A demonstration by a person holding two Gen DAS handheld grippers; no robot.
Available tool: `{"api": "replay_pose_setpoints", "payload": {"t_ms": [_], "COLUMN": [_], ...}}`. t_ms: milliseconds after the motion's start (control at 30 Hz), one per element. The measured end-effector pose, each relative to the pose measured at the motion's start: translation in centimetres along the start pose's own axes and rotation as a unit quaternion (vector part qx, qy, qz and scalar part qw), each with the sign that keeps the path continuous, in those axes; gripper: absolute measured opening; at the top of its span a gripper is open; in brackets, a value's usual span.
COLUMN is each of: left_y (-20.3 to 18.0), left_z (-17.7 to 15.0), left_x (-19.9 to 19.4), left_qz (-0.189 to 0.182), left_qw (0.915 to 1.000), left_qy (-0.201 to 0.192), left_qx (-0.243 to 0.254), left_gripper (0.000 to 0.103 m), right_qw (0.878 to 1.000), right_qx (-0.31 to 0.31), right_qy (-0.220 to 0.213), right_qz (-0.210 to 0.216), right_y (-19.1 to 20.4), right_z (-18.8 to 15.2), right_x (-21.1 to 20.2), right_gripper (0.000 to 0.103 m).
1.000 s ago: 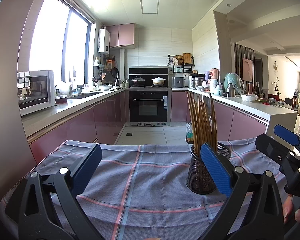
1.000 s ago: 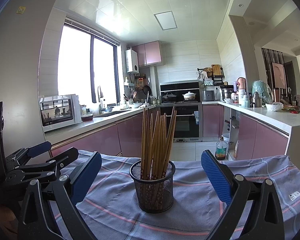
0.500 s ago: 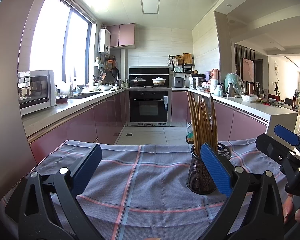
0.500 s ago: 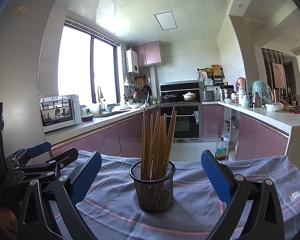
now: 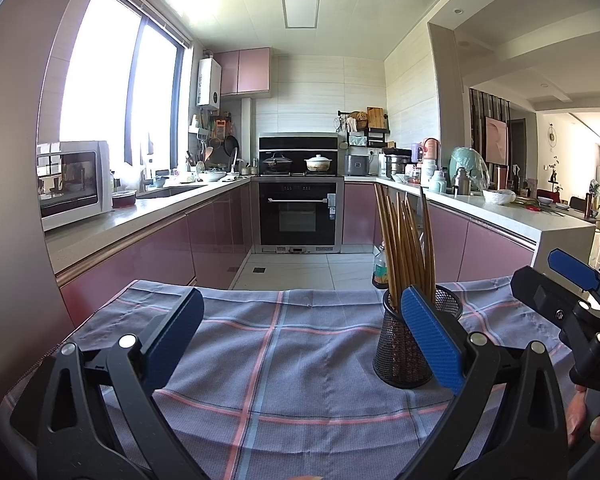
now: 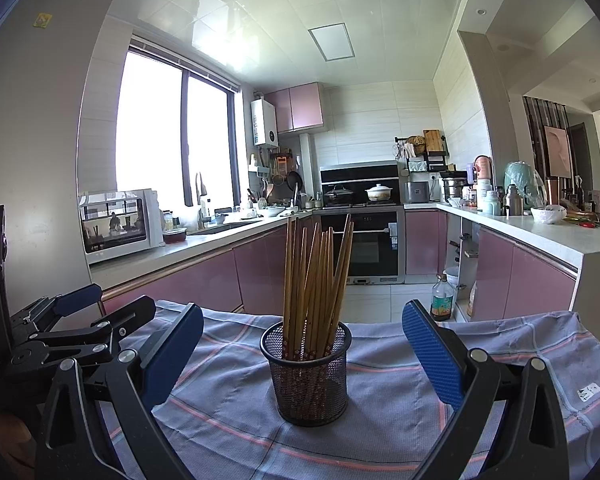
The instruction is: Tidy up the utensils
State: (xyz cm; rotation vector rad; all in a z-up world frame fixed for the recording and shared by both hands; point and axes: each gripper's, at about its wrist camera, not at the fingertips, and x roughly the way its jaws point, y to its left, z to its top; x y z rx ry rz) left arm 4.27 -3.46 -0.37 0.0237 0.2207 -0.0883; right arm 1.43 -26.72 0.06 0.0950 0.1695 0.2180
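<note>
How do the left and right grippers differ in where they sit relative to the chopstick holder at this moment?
The right gripper faces the mesh holder squarely, the holder centred between its fingers; the left gripper faces bare checked cloth, with the holder off by its right finger. The chopsticks stand straight ahead of the right gripper, off to one side of the left. Both are open, holding nothing.

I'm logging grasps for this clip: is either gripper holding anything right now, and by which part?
Nothing is held. The left gripper and right gripper are both open, and the chopsticks stand untouched in the mesh holder.
</note>
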Motion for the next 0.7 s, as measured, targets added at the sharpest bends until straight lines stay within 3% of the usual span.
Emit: {"api": "replay_pose_setpoints", "payload": {"t_ms": [533, 700], "left_y": [-0.1, 0.8], "left_z": [-0.8, -1.5], "left_x": [0.6, 1.6], "left_qz": [0.014, 0.017], "left_qw": [0.9998, 0.9990], "left_qy": [0.017, 0.042], "left_qx": [0.000, -0.003], "left_gripper": [0.097, 0.097], "right_qw": [1.000, 0.995], "right_qx": [-0.001, -0.011], "right_qy": [0.018, 0.086], "right_qz": [-0.009, -0.052], "right_y": [-1.0, -4.3], "right_z": [-0.6, -1.7], "right_x": [0.3, 2.1], "right_gripper": [0.096, 0.096]}}
